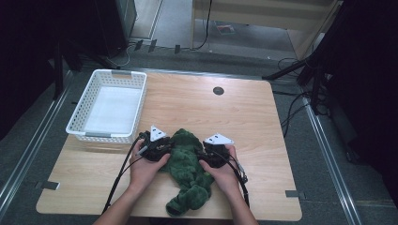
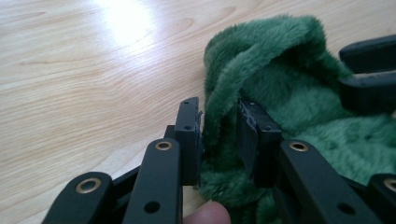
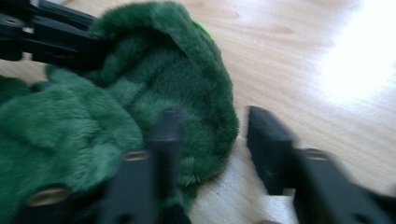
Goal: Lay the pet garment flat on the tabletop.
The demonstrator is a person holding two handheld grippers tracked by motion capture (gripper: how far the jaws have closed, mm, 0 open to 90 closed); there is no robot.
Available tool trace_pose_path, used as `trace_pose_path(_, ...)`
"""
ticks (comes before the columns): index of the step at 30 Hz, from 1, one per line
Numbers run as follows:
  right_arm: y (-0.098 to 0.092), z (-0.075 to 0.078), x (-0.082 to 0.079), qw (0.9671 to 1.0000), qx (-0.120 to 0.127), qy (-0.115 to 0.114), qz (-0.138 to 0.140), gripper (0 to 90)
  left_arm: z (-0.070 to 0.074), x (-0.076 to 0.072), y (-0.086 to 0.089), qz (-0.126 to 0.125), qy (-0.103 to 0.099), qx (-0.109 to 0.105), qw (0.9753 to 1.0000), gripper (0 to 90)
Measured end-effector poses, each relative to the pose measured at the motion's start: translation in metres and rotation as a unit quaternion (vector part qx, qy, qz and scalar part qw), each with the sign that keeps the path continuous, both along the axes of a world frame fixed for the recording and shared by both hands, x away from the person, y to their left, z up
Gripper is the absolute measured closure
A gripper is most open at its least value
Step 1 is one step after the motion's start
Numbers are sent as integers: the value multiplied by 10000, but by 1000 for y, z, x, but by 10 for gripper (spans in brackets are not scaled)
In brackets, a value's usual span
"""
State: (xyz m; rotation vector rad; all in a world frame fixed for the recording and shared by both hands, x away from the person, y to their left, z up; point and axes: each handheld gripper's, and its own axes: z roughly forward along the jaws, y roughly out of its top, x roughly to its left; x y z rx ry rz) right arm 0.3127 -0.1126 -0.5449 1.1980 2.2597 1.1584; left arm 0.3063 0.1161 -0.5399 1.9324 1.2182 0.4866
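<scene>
Gripping one green cloth [image 1: 187, 168], two grippers; one basket [image 1: 80, 124].

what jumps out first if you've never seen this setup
A fuzzy dark green plush cloth lies bunched at the near middle of the light wooden table, with the left hand-held gripper and right hand-held gripper at its sides. A white plastic lattice basket sits far left.

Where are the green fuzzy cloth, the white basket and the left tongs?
green fuzzy cloth [image 1: 187, 161], high view, its middle.
white basket [image 1: 78, 121], high view, left wall.
left tongs [image 2: 219, 135], left gripper view, midway between tips.
</scene>
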Motion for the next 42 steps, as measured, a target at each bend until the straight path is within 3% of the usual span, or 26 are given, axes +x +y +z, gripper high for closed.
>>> trace_pose_path(2,1,-3,1,9999,-82,85,-84,843,-1,0,2,26,51,79,10000,724)
trace_pose_path(4,-2,-5,0,9999,-114,117,-13,893,-1,0,4,142,48,93,9998,753)
trace_pose_path(10,-19,-2,-11,9992,-337,120,159,900,-7,-8,8,93,43,266,9996,848)
trace_pose_path(12,-25,-1,-14,9989,-382,164,211,900,-8,-8,13,109,120,116,9998,845)
trace_pose_path(15,-33,1,-15,9986,-313,343,271,830,-6,-9,17,112,43,-53,9999,821)
trace_pose_path(18,-44,5,-11,9980,6,492,388,690,-2,-9,17,-28,-78,-325,9994,744)
trace_pose_path(19,-52,14,-9,9968,448,466,464,679,-1,-9,16,-9,-121,-395,9991,706)
trace_pose_path(20,-52,14,-9,9968,448,466,464,679,0,-7,15,6,-142,-482,9987,706)
trace_pose_path(22,-55,23,-5,9959,723,394,361,671,2,-3,11,94,-168,-583,9981,660)
trace_pose_path(24,-54,29,0,9956,881,273,139,657,3,2,6,189,-224,-726,9969,641)
trace_pose_path(26,-46,27,6,9937,1071,244,-202,620,3,8,0,229,-217,-712,9970,624)
trace_pose_path(29,-32,18,11,9939,996,288,-368,590,4,14,-10,211,-206,-809,9963,603)
trace_pose_path(32,-19,9,12,9970,680,342,-156,571,0,19,-19,68,-36,-614,9981,604)
trace_pose_path(35,-14,4,11,9985,411,324,-130,576,-6,16,-24,-47,131,-168,9998,683)
trace_pose_path(36,-13,3,11,9985,386,356,-127,581,-7,15,-24,-91,166,-114,9998,702)
trace_pose_path(42,-13,-2,12,9987,210,470,9,666,-6,5,-29,-490,98,162,9986,724)
